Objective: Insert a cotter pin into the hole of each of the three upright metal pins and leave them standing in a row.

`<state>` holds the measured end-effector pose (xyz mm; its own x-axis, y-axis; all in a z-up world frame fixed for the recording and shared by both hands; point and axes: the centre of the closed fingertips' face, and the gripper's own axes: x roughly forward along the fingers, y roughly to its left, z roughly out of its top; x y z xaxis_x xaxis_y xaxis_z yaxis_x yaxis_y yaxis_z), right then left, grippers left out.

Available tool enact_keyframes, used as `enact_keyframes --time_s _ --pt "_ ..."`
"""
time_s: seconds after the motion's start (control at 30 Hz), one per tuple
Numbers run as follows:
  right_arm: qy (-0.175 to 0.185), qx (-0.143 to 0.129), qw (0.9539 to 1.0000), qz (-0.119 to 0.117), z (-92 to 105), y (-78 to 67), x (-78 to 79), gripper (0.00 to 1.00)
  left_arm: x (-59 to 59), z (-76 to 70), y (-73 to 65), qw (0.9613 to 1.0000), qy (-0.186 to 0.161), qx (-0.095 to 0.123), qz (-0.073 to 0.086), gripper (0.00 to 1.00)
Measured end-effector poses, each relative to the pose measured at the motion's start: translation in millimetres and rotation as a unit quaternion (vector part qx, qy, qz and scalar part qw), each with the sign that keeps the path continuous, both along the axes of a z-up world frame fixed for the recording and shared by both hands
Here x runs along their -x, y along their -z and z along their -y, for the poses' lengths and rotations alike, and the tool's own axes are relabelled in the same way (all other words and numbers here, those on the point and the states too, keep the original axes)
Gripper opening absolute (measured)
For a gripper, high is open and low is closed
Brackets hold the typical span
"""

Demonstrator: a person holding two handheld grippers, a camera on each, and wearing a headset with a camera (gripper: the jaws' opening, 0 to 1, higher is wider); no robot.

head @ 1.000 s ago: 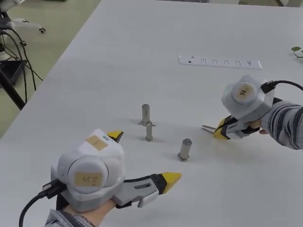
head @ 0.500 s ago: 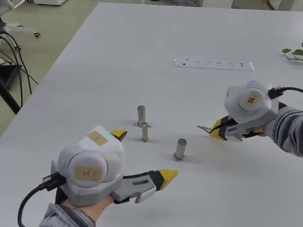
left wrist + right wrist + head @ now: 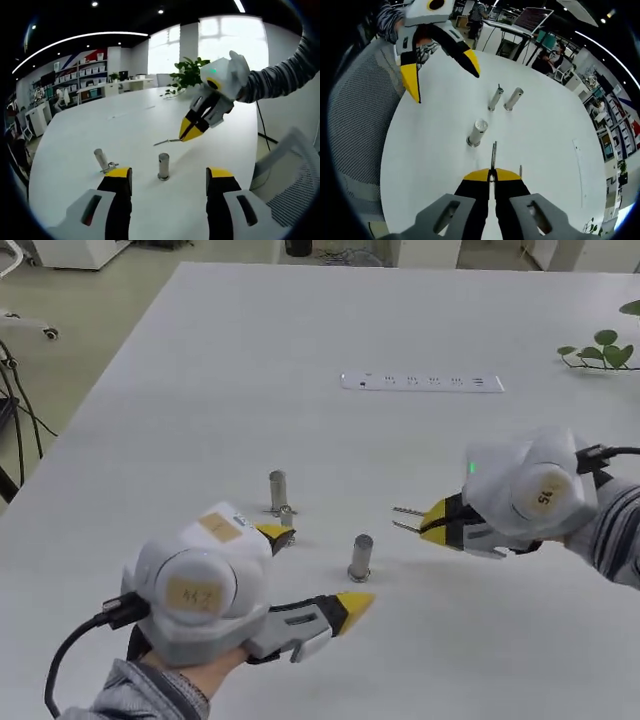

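Pinching a thin silvery cotter pin [image 3: 408, 518] in its fingers, the right gripper [image 3: 432, 520] is aiming at the nearest upright steel pin [image 3: 361, 557] on the white bench [image 3: 250, 370], likely needing alignment with its hole next, while the left gripper [image 3: 318, 567] is hovering with fingers spread.

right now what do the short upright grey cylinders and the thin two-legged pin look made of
Short upright grey cylinders: probably bare metal, steel-like, satin sheen with pale highlights. Thin two-legged pin in the right gripper: silvery metal wire by its look; finish unclear.
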<state>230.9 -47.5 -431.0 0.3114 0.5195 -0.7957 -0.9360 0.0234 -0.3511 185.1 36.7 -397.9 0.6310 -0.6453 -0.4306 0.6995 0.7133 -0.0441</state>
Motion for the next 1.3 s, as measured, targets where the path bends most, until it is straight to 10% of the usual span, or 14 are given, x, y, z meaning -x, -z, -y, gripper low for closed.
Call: enact_keyframes --time_s 0.47,0.87,1.3 --pt "-0.07 -0.006 0.9973 0.021 -26.5 -9.6 42.1 0.0 7.4 13.9 3.1 0.9984 0.007 0.038 -0.042 0.36" --pt "-0.089 -0.035 0.9949 0.032 -42.6 -23.7 52.3 0.0 5.4 15.9 -6.9 0.9769 -0.035 0.175 -0.118 0.14" --pt "-0.1 -0.043 0.9935 0.032 -51.7 -27.0 56.2 0.0 7.8 15.0 -7.8 0.9684 -0.043 0.204 -0.137 0.01"
